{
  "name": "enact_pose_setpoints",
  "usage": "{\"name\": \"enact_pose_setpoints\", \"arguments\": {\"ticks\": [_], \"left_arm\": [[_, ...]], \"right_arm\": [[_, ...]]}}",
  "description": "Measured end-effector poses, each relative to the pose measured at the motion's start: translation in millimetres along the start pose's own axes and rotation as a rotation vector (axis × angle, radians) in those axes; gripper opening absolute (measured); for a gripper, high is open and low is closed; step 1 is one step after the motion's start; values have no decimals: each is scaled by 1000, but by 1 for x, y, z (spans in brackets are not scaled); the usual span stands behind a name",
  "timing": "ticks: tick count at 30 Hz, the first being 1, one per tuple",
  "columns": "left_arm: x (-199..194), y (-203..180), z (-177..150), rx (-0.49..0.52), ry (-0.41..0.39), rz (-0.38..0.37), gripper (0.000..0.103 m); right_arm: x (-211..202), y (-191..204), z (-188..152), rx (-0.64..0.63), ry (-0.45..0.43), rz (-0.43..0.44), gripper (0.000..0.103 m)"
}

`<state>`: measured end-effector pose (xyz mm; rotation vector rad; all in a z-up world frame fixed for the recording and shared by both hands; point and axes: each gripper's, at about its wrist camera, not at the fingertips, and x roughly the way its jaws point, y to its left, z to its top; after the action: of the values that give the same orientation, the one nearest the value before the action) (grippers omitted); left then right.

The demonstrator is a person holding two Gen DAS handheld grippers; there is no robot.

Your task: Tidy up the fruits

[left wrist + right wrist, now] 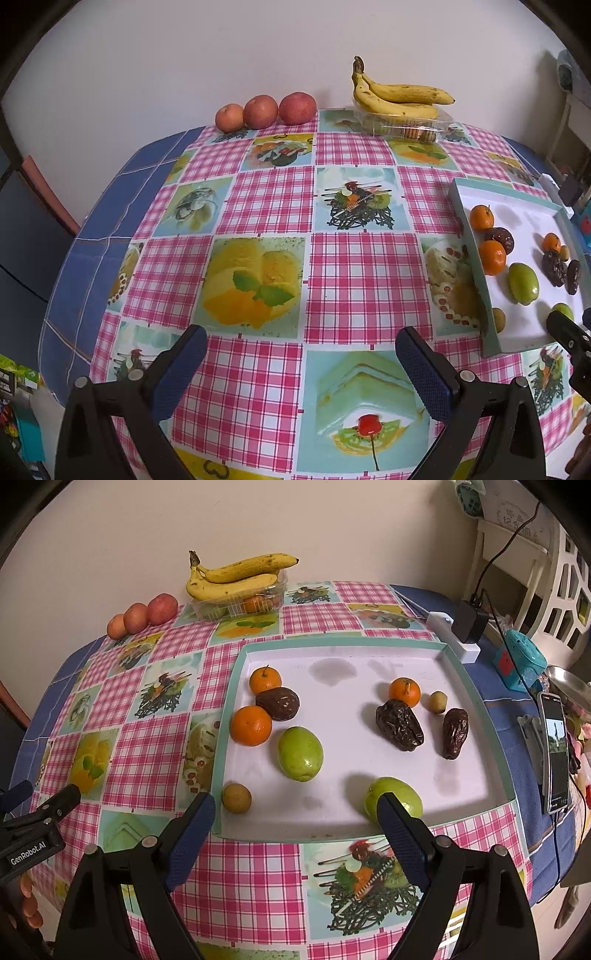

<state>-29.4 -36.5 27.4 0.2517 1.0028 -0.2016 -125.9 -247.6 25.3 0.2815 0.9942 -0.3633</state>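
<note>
A white tray with a teal rim (236, 664) holds mixed fruit: three tangerines (251, 725), two green fruits (300, 753), three dark dates (399, 723) and two small tan fruits (236, 797). My right gripper (295, 812) is open and empty, hovering over the tray's near edge; its right finger overlaps the nearer green fruit (393, 794). My left gripper (301, 347) is open and empty above the checked tablecloth, left of the tray (476, 266). Its tip shows at the left of the right wrist view (44, 805).
Three apples (262, 110) line the far edge by the wall. Bananas (399, 96) lie on a clear plastic box (406, 127). Right of the tray are a power strip with adapter (461, 635), a teal toy (521, 661) and a propped phone (554, 749).
</note>
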Motion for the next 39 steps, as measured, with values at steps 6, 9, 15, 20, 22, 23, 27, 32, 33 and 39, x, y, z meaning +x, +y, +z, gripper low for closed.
{"name": "enact_pose_setpoints", "arguments": {"ticks": [6,9,15,20,22,23,27,32,33,39], "left_arm": [[1,1,0,3,2,-4,103],[1,0,0,3,3,-4,103],[2,-1,-1,3,3,-4,103],[2,0,-1,1,7,-2,103],[3,1,-1,1,8,-3,103],[3,1,-1,0,9,-2,103],[4,2,-1,1,12,-1,103],[4,2,-1,1,13,-1,103],[4,2,-1,1,13,-1,103],[5,3,-1,1,13,-2,103]], "right_arm": [[0,1,0,0,1,0,90],[1,1,-1,-3,2,-1,90],[1,2,-1,-4,4,-2,90],[2,2,-1,-5,5,-2,90],[2,3,-2,-6,6,-2,90],[2,3,-1,-5,6,-2,90],[2,3,-1,-6,6,-2,90],[2,3,-1,-5,6,-3,90],[2,3,-1,-4,6,-3,90],[2,4,-1,-4,7,-3,90]]}}
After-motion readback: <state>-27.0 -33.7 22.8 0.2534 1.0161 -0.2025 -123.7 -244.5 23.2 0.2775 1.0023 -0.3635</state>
